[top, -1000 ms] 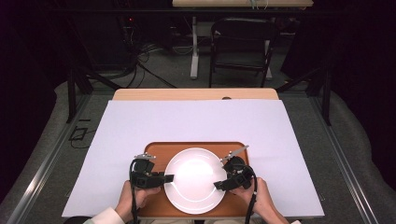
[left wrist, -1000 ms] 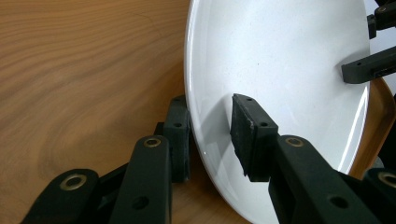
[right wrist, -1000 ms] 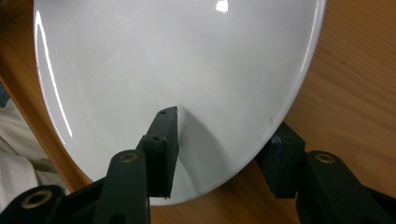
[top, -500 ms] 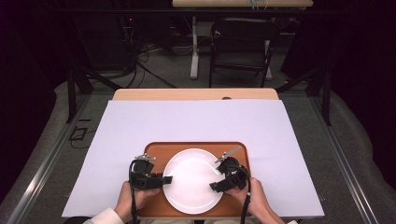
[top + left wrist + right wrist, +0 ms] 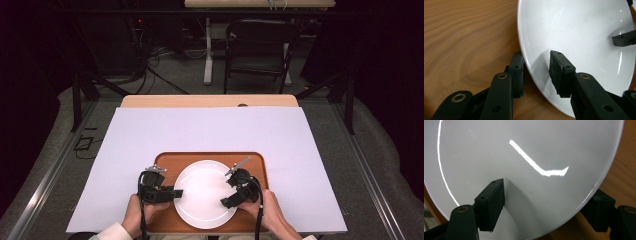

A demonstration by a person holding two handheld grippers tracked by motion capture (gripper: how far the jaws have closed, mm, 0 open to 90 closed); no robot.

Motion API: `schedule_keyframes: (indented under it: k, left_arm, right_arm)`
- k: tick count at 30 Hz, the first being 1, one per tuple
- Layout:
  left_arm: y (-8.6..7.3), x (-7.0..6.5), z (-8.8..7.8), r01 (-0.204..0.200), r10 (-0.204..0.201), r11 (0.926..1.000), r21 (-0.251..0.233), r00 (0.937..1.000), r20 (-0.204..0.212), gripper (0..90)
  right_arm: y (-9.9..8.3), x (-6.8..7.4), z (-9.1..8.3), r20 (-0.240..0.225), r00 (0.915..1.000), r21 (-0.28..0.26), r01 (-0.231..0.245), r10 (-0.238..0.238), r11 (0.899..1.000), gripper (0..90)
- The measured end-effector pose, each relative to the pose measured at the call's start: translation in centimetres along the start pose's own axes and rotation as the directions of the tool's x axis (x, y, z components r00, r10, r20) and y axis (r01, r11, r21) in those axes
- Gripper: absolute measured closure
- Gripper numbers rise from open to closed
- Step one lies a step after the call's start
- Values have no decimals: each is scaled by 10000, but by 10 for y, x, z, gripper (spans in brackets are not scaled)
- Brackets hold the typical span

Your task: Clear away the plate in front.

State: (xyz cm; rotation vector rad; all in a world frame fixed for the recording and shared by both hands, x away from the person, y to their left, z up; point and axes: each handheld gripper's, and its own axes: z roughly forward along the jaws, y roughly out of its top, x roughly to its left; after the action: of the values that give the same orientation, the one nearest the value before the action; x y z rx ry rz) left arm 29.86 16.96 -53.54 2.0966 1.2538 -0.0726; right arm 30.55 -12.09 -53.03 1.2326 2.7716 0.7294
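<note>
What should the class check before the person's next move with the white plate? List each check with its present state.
1. Left gripper straddles the white plate's rim, one jaw above and one below: ok.
2. Right gripper straddles the opposite rim: ok.
3. Jaws clamped firmly on the rim: cannot tell.
4. Plate carries nothing that could slide off: ok.
5. Plate sits over the wooden tray: ok.
6. Plate level: cannot tell.

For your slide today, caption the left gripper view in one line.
Left gripper straddles the white plate's rim over the wooden tray, one jaw under, one inside.
</note>
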Motion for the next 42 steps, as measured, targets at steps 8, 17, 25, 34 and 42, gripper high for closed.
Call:
schedule_keyframes:
  k: [8,17,25,34,42]
  left_arm:
    - [1,1,-1,8,-9,10000,-53,9999,-163,639]
    - [1,0,-1,-162,163,9999,24,9993,-323,626]
    - [1,2,-2,-58,56,10000,-41,9994,-342,600]
    - [4,-1,-6,-338,323,9990,-293,9982,-499,432]
    - [8,-13,-17,-1473,1398,9860,-787,9858,-934,291]
  right_arm:
    - [1,2,4,-144,9989,258,452,-448,9986,114]
    - [0,3,6,-576,9956,345,764,-743,9965,23]
    - [1,5,5,-737,9932,303,929,-904,9952,65]
    - [-1,1,1,-271,9960,175,858,-853,9962,0]
    - [-4,-4,-25,13,9941,-861,1078,-1081,9904,0]
